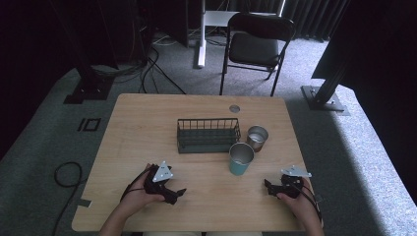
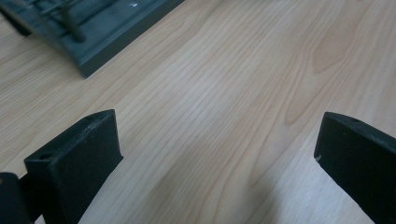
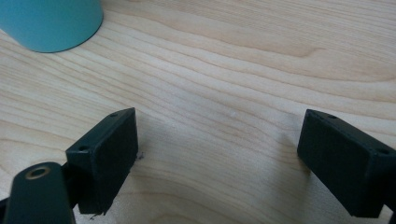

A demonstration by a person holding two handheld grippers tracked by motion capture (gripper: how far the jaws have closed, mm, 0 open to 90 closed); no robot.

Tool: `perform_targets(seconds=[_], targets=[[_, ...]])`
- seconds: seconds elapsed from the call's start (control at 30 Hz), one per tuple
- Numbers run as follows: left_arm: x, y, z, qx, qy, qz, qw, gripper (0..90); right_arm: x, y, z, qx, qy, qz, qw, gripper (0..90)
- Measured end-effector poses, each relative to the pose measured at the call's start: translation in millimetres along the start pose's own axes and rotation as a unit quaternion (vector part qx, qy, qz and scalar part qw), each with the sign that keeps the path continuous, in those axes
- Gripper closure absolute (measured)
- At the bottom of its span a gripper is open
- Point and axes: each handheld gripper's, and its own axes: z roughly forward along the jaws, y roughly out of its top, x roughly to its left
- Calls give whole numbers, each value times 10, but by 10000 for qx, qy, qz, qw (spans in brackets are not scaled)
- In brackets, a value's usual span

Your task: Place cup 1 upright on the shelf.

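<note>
A dim room with grey carpet surrounds my light wooden tabletop [image 1: 147,118]. The teal cup [image 1: 241,159] stands upright near the centre, just in front of the wire rack [image 1: 208,134] and at 7 o'clock from the steel cup [image 1: 257,138]. I judge the reach should start now: approach low and keep the fingers [image 3: 109,154] wide around the cup wall. From my right gripper [image 1: 273,187] the cup lies at 10 o'clock, well apart. Both right and left gripper [image 1: 172,192] are released, resting on wood, holding nothing.
</note>
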Motion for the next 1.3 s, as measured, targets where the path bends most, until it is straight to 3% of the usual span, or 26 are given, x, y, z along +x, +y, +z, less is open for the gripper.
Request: perform_targets(seconds=[0.27, 1.3], targets=[[-110, 155, 95, 10, -212, 179, 9996, 10, 0, 0, 0, -3, 1, 1, 10000, 120], [-321, 543, 428, -319, -771, 343, 9959, 10, 1, 0, 0, -1, 0, 7, 10000, 120]])
